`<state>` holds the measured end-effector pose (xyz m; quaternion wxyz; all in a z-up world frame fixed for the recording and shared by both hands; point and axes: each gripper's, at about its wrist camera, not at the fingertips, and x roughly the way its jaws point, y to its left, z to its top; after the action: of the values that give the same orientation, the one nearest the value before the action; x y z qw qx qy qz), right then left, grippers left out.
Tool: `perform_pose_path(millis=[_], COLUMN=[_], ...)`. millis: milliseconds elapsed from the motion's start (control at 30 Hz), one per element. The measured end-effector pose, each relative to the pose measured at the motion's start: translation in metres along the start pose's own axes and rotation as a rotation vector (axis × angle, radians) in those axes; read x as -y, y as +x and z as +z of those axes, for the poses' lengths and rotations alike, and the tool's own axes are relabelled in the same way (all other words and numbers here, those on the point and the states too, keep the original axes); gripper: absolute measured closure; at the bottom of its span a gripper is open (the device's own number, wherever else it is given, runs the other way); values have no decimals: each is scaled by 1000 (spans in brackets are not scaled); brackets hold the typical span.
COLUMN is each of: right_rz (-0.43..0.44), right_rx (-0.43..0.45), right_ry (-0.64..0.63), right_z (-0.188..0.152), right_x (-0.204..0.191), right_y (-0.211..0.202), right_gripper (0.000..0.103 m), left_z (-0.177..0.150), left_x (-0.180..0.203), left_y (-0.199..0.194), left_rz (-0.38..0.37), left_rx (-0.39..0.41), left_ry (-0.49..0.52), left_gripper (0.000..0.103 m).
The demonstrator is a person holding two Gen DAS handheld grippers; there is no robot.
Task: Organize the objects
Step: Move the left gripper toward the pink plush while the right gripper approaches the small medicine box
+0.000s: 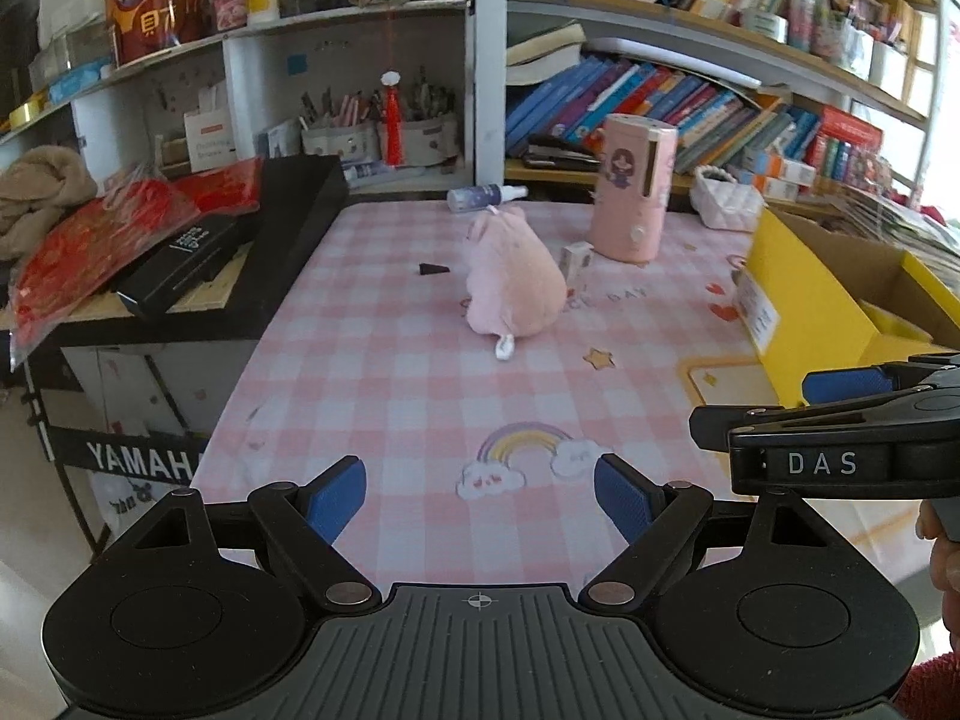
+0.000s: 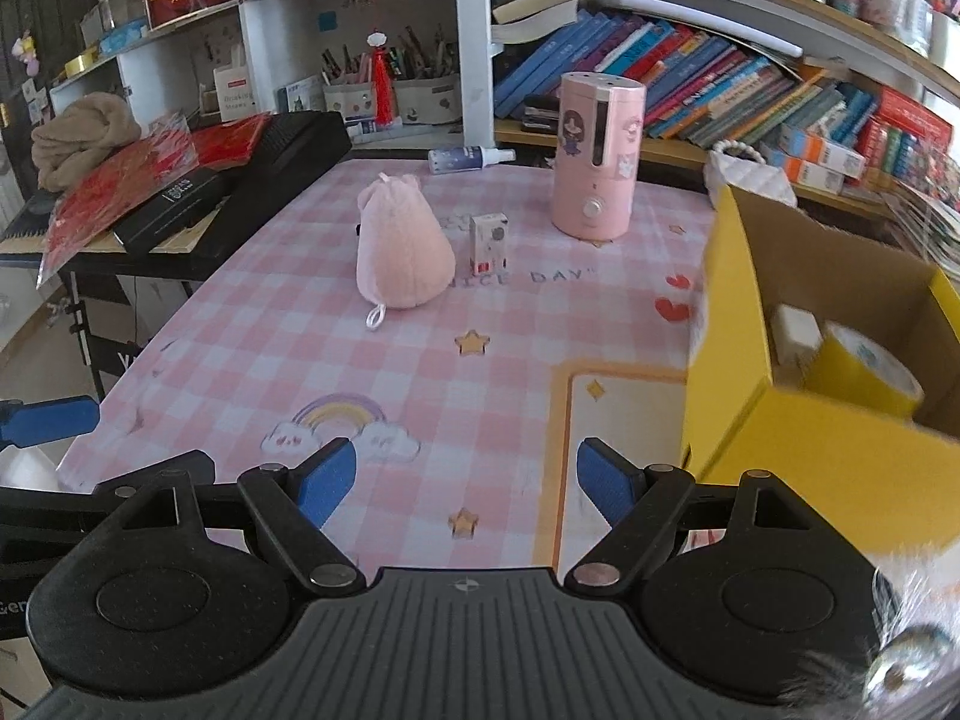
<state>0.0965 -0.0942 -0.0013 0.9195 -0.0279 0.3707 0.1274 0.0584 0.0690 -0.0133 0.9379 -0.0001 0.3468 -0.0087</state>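
I had both tools hovering over the near edge of the bench (image 2: 420,360), which wore a pink checked cloth printed with a rainbow and stars; my left gripper (image 1: 480,501) stood released, blue pads wide apart with only cloth between them; my right gripper (image 2: 465,480) was likewise spread and carried nothing; from the left wrist view I could see the right tool just beside mine on its right, with a hand (image 1: 945,552) at the frame's edge.

Out in the middle of the bench the pink plush toy (image 2: 402,246) sat upright with its back to me, a white loop trailing at its base; just beside it on the right stood a small white carton (image 2: 489,243), close but not touching as far as I could tell; farther back and to the right rose the pink humidifier (image 2: 597,162), upright; a spray bottle (image 2: 465,159) lay on its side at the bench's far edge; a small dark wedge (image 1: 433,269) lay on the cloth left of the toy.

At the right the yellow cardboard box (image 2: 798,456) stood open; inside I saw a roll of yellow tape (image 2: 864,378) and a pale small box (image 2: 795,333) beside it.
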Motion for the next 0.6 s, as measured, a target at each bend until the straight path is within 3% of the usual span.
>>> perform_pose_path(millis=[600], right_rz=[80], right_rx=[-7], right_ry=[-30], right_z=[89], right_x=[36], right_y=[95], right_gripper=[32], left_z=[66], left_x=[7], left_y=[87], left_rz=[59], left_rx=[-41], left_ry=[-42], left_gripper=[17])
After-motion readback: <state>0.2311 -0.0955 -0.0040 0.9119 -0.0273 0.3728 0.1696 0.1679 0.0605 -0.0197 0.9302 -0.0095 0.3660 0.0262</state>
